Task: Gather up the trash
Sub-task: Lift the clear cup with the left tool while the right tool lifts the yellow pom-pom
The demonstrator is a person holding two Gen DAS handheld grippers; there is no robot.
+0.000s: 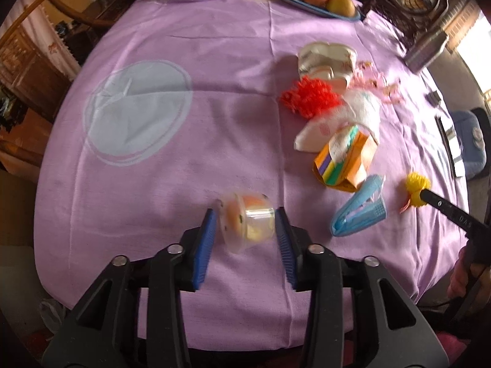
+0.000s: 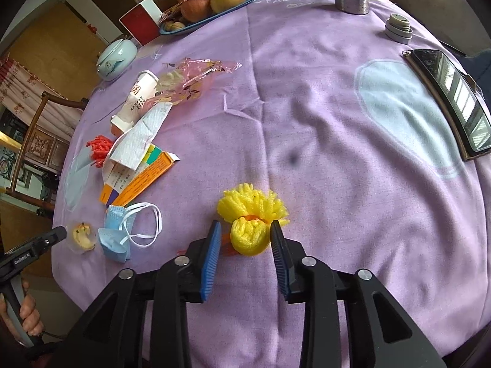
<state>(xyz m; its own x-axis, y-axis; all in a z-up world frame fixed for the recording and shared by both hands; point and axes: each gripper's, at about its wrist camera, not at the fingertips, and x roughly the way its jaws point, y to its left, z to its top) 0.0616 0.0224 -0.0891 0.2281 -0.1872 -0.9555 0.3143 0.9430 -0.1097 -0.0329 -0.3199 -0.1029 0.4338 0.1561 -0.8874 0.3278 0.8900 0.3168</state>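
Near the bench's [image 2: 307, 76] front edge, the right tool [image 2: 245, 230] pinched the yellow foam net [image 2: 248, 236]; the left tool [image 1: 245, 217] stood slightly parted around a blurred clear cup [image 1: 248, 227], grip uncertain. Best practice, judged: lift each straight up, holding firm, clear of the face mask [image 2: 115, 239].

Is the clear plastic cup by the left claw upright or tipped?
Tipped: the clear plastic cup lies on its side on the purple tablecloth, between the left claw's pads.

Both point steeply downward. The left hand-held gripper [image 1: 245, 225] stands with pads slightly apart. The right hand-held gripper [image 2: 245, 234] has its pads pressed inward.
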